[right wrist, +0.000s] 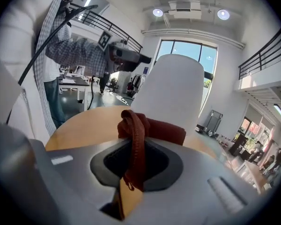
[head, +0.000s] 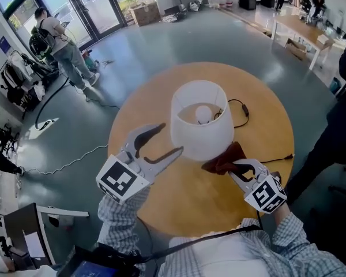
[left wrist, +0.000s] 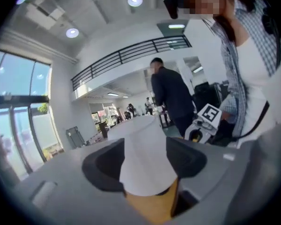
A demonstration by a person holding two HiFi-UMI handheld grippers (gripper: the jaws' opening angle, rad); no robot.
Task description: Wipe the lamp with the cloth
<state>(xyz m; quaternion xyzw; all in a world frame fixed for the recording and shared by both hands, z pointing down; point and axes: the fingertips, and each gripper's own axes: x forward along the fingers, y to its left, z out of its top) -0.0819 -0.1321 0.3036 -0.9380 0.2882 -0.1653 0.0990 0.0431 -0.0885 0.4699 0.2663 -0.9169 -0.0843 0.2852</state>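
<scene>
- The lamp [head: 202, 120] stands upright near the middle of the round table [head: 138, 120], a little toward its far edge.
- The right gripper [head: 237, 169] is clamped on the dark red cloth [head: 225, 157], which bunches against the lower right of the shade, toward the near edge.
- The left gripper [head: 173, 137] has its jaws wide apart, holding nothing. The shade is just beyond their tips, and I can't say whether they touch it.
- I'd judge the wiping is under way at best: the cloth meets only one low patch. The rest of the shade looks left to do, with nothing steadying the lamp.
</scene>
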